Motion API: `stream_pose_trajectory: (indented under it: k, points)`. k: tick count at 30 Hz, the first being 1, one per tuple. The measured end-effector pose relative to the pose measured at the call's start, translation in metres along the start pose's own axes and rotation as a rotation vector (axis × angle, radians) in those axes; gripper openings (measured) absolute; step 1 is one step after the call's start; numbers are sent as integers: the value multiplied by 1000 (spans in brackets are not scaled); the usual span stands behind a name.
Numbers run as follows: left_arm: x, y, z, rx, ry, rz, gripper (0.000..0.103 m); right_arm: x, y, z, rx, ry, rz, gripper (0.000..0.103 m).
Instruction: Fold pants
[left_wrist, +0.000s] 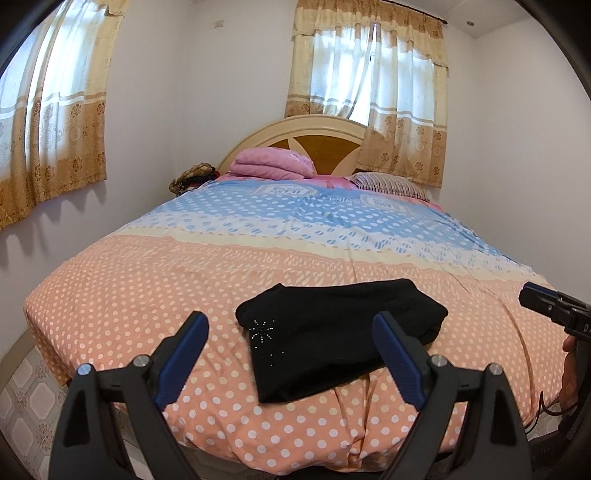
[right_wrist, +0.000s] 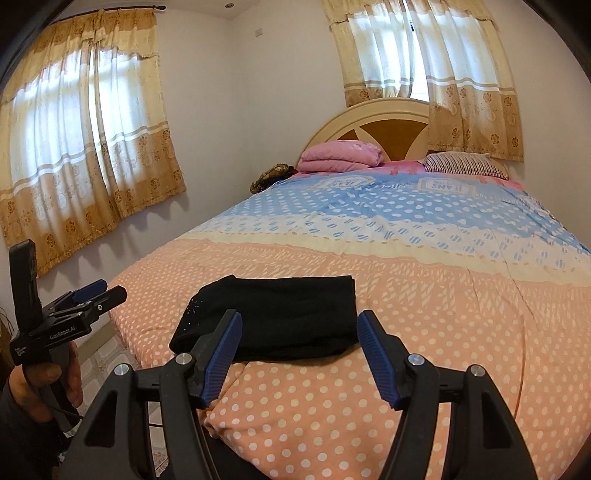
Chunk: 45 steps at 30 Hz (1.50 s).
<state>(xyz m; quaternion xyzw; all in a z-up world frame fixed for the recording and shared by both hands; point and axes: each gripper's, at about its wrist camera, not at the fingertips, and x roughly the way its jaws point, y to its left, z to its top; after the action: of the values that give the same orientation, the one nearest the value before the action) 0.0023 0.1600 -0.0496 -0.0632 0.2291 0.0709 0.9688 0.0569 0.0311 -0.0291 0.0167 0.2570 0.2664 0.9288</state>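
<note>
1. Black pants (left_wrist: 332, 328) lie folded into a compact bundle on the bed (left_wrist: 147, 280), on the peach polka-dot part of the cover, near the foot edge.
2. Small sparkly star pattern shows on the pants' near-left corner in left wrist view; far side of the bundle looks thicker, w/ stacked layers at the right end.
3. Left gripper (left_wrist: 291, 325): jaws spread wide, nothing btwn the blue pads (left_wrist: 177, 365); held above the bed edge, clear of the fabric, pants seen btwn the fingers but not touched.
4. Right gripper (right_wrist: 299, 325): jaws also apart, nothing pinched; blue pads (right_wrist: 221, 362) hover over the near edge of the bundle, no contact visible.
5. In right wrist view the left gripper shows at the left edge, gripped by a hand (right_wrist: 48, 384) w/ a dark sleeve.
6. In left wrist view the right gripper's tip pokes in at the right edge, beside the bed.
7. Far end of bed: pink folded blanket (left_wrist: 273, 162) and striped pillow (left_wrist: 388, 184) against a rounded headboard (left_wrist: 314, 136).
8. Beige floral curtains (left_wrist: 369, 85) cover both windows; tiled floor (left_wrist: 22, 387) visible left of the bed.
</note>
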Motion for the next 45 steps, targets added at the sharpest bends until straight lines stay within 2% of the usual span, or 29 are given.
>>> stream_pose_trajectory:
  k: [3,5,12,38,45]
  points:
    - [0,-1,0,1,1,-1,93,-2,1,0,1,-3,2,67]
    - [0,-2,0,1,0,0,98,-2,1,0,-1,-5,0,67]
    - [2,-3,0,4,4,5,103,-2,8,-2,-10,-1,3,67]
    - [12,-4,-4,2,44,8,103,-2,18,-6,-36,-16,5,68]
    - [10,-10,-6,34,26,10,103,-1,20,-7,-35,-14,3,68]
